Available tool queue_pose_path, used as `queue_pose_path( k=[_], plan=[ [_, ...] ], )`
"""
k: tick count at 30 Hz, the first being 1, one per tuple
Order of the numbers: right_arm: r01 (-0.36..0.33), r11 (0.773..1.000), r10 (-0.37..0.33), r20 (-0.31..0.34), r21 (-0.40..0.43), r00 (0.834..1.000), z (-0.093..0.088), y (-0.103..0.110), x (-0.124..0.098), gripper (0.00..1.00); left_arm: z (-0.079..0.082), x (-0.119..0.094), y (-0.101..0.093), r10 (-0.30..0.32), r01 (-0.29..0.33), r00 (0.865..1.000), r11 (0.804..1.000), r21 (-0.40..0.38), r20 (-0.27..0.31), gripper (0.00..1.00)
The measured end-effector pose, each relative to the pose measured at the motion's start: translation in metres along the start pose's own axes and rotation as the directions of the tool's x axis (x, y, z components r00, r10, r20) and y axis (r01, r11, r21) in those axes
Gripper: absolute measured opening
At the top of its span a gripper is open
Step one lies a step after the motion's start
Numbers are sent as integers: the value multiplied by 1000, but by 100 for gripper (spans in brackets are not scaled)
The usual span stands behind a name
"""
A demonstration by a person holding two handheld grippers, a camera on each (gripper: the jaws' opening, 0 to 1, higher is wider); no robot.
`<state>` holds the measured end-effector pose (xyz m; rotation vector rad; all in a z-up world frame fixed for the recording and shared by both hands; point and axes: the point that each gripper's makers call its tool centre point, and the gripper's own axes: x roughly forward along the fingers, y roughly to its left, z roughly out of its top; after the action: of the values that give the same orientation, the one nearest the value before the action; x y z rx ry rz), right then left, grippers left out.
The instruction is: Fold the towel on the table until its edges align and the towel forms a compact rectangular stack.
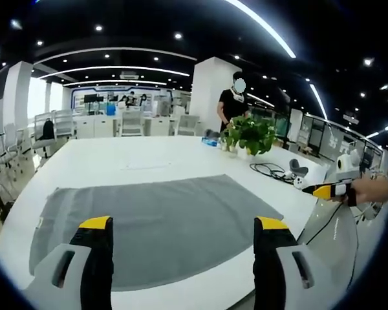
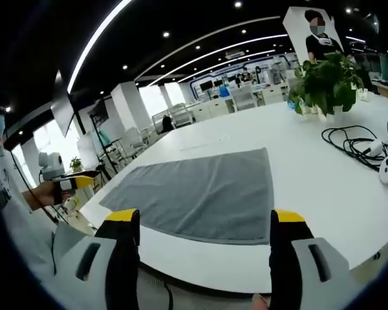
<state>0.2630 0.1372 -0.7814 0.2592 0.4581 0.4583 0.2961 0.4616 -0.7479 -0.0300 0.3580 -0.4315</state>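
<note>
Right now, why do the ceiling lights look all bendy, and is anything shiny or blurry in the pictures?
In the left gripper view the ceiling light strips curve because the fisheye lens bends straight lines, and the towel bulges too. In the right gripper view the light strip arcs the same way; the white table is bright with soft glare. Far desks look fuzzy in both views.
</note>
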Motion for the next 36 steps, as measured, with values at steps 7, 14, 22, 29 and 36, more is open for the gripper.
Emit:
queue_pose_path(
  k=[7,14,22,29,36],
  plan=[
    [-12,1000,12,-16,-8,1000,-2,3,1,83,-8,-10,5,23,-23,1000,1000,-21,-4,92],
    [-16,1000,16,-18,-9,1000,-2,4,0,82,-9,-13,7,32,-32,999,999,-21,-9,92],
    [-14,1000,14,-9,-7,1000,-1,3,0,82,-4,-8,2,22,-22,1000,1000,-10,-4,92],
    [-14,1000,14,-9,-3,1000,-1,2,0,81,-4,-4,-3,8,-8,1000,1000,-9,-5,92],
    [-15,1000,15,-17,-5,1000,-2,2,0,81,-9,-3,-4,1,-1,1000,1000,-8,-22,92]
  ],
)
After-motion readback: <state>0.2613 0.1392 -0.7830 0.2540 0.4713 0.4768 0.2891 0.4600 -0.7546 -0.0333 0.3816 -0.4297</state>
